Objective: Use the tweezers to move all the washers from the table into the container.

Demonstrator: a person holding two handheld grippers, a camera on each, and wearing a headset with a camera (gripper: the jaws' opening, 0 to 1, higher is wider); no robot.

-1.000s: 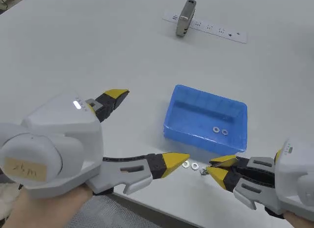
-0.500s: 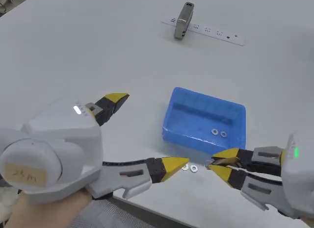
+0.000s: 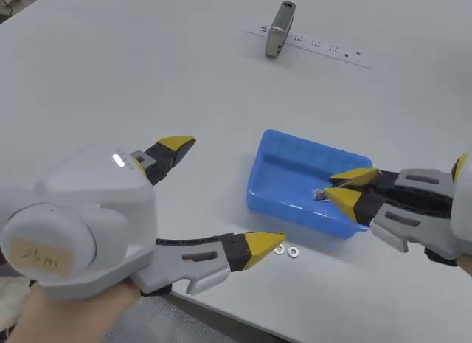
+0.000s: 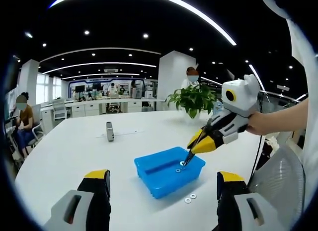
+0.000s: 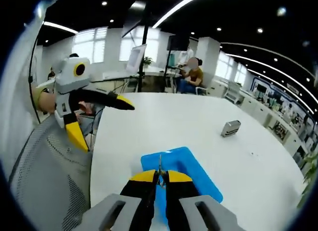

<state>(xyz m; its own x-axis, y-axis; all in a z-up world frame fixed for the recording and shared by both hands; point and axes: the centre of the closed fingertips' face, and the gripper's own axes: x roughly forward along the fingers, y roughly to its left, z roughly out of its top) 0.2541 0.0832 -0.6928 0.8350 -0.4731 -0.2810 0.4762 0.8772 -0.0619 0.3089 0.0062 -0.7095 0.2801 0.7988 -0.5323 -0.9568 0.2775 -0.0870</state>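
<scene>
Two washers point(image 3: 286, 250) lie on the white table point(image 3: 110, 77), lower centre, just before the near wall of the blue container point(image 3: 280, 170); others lie inside it. The right gripper point(image 3: 345, 186), jaws clamped on the tweezers point(image 5: 160, 167), holds their tips inside the container. The left gripper point(image 3: 238, 189) gapes wide and empty; its handwritten label point(image 3: 33, 258) is unreadable. Bare tabletop spreads left, with a power strip point(image 3: 317, 42) at the top.

Right gripper point(image 3: 330, 186) with tweezers point(image 3: 320, 195) moved from beside the loose washers point(image 3: 286, 250) toward 1 o'clock; tips now inside the blue container point(image 3: 295, 147).
</scene>
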